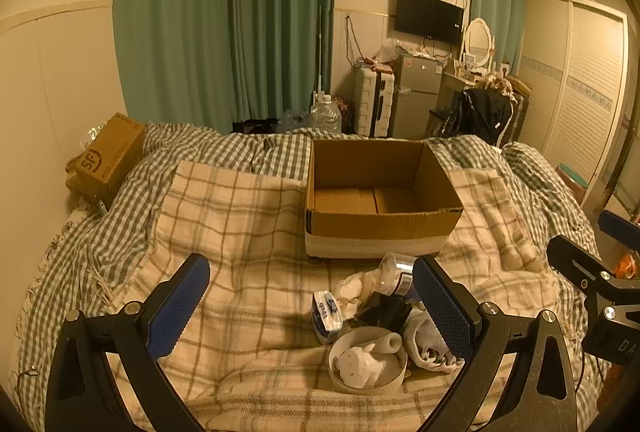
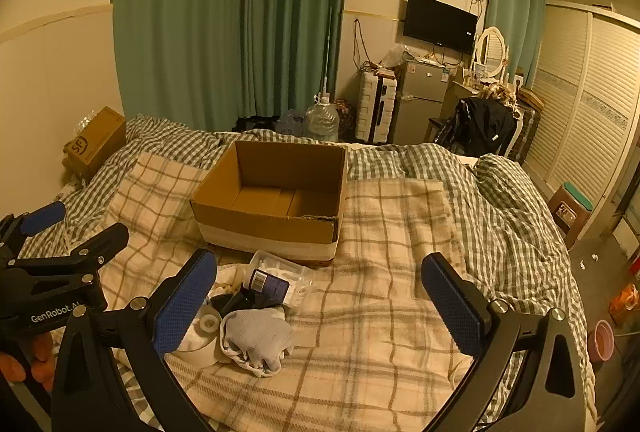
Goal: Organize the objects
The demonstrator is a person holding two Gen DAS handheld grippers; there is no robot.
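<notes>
An open, empty cardboard box (image 1: 380,200) stands on the plaid blanket; it also shows in the right wrist view (image 2: 276,200). In front of it lies a small pile: a white bowl with a white figure (image 1: 366,360), a tissue pack (image 1: 326,316), a grey glove (image 1: 426,342), a black item (image 1: 384,310) and a clear plastic container (image 1: 394,272). The glove (image 2: 256,338) and container (image 2: 280,268) show in the right wrist view. My left gripper (image 1: 312,304) is open above the pile, empty. My right gripper (image 2: 320,304) is open and empty, right of the pile.
A second cardboard box (image 1: 108,156) sits at the bed's far left by the wall. Green curtains (image 1: 224,20), a water jug (image 1: 326,114), a suitcase (image 1: 374,100), a fridge (image 1: 416,92) and a wardrobe (image 1: 576,84) lie beyond the bed.
</notes>
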